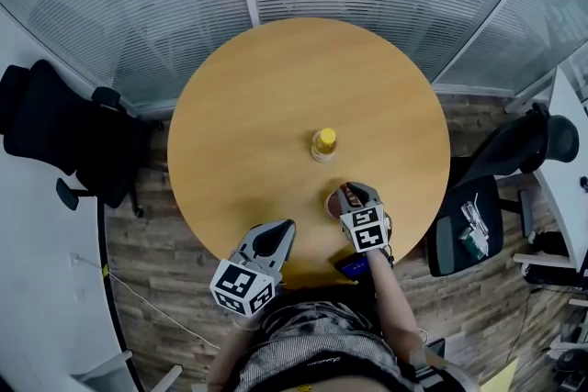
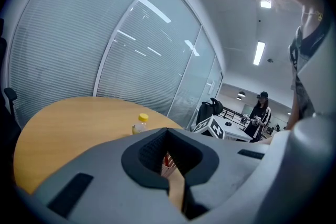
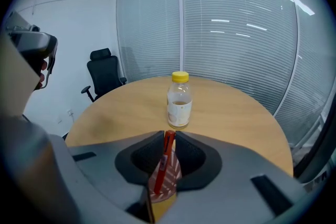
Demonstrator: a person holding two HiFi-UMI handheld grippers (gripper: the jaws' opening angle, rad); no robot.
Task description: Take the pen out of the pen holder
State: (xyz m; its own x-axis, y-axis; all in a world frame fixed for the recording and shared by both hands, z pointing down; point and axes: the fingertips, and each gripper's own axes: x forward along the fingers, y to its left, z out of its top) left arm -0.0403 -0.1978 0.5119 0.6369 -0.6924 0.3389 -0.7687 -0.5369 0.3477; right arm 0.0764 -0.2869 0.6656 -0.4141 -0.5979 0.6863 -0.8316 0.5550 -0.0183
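Looking along the right tongs [image 3: 168,136], the right gripper view showed what the head view could not: a thin red pen [image 3: 166,157] clamped between the two dark pads. The pen stood nearly upright, slightly tilted, and its lower part ran down into the pen holder [image 3: 170,180], a small cup with a red and white pattern. From the head view only the rim of this holder [image 1: 333,205] could be seen, just beside the right tongs [image 1: 352,196], near the front edge of the round wooden bench [image 1: 248,124]; the pen itself was hidden there. A bottle [image 1: 323,144] with a yellow cap stood near the holder, further in on the bench. The left tongs [image 1: 278,236] were held apart from the holder, at the bench edge. In the left gripper view these tongs [image 2: 168,134] were together at the tips with nothing between them, and the holder [image 2: 168,161] showed beyond them.
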